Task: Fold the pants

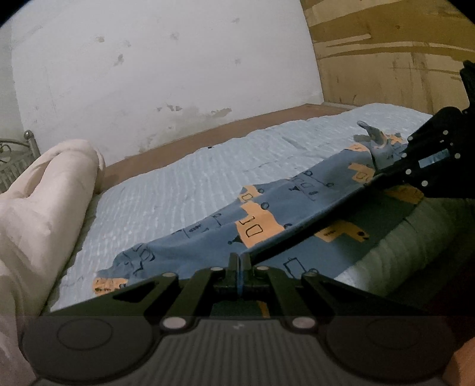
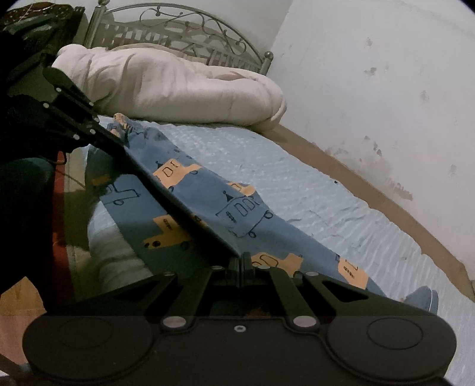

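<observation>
Both the left gripper (image 1: 239, 261) and right gripper (image 2: 241, 261) pinch the pants (image 1: 258, 219) taut over the bed (image 1: 166, 190) (comforter (image 2: 166, 86) at ten o'clock); the thin hem could slip free, spoiling the fold.

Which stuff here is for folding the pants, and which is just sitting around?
For the job:
blue truck-print pants
left gripper, shut on the pants' edge
right gripper, shut on the same edge

Just lying about:
cream quilt
light blue bedsheet
metal headboard
</observation>
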Demonstrator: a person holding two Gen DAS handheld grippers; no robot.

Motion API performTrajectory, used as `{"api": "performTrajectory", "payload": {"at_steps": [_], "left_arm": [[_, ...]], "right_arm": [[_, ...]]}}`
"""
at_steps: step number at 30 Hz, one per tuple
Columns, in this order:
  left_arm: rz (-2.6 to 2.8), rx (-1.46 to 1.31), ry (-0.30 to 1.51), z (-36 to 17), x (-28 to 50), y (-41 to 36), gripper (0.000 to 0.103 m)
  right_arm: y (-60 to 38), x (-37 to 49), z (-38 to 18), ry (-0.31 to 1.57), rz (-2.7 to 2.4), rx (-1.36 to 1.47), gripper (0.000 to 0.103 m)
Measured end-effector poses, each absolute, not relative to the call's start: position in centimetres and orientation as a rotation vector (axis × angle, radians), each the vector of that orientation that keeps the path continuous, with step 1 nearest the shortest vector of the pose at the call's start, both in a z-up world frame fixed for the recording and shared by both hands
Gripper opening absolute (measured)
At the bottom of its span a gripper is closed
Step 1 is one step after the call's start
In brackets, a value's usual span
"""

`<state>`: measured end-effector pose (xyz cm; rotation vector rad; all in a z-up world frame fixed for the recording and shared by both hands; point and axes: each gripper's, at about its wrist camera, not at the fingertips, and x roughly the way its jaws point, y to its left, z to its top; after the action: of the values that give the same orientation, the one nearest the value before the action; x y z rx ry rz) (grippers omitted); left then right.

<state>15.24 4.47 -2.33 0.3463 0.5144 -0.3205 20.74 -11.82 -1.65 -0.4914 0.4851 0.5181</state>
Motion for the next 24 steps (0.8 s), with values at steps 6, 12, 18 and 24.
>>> {"api": "performTrajectory", "payload": {"at_steps": [6, 12, 18, 24], "left_arm": [[-0.323, 0.335, 0.507, -1.9, 14.3, 4.7, 0.000], [-0.333, 0.367, 0.538, -3.5, 13.9, 4.3, 0.000], [-0.339, 0.355, 0.561, -3.9, 13.7, 4.3, 0.000], [-0.363, 0.274, 0.624, -3.9, 13.8, 5.2, 0.007]], "right_arm": [[-12.2, 19.4, -1.2, 0.488, 0.555, -0.491, 0.000], [-12.2, 18.6, -2.3, 0.526, 0.565, -0.499, 0.000], [-12.2, 18.4, -2.5, 0.532, 0.564, -0.484, 0.000], [-12.7, 18.6, -3.2, 0.561, 0.551, -0.425, 0.011]]}}
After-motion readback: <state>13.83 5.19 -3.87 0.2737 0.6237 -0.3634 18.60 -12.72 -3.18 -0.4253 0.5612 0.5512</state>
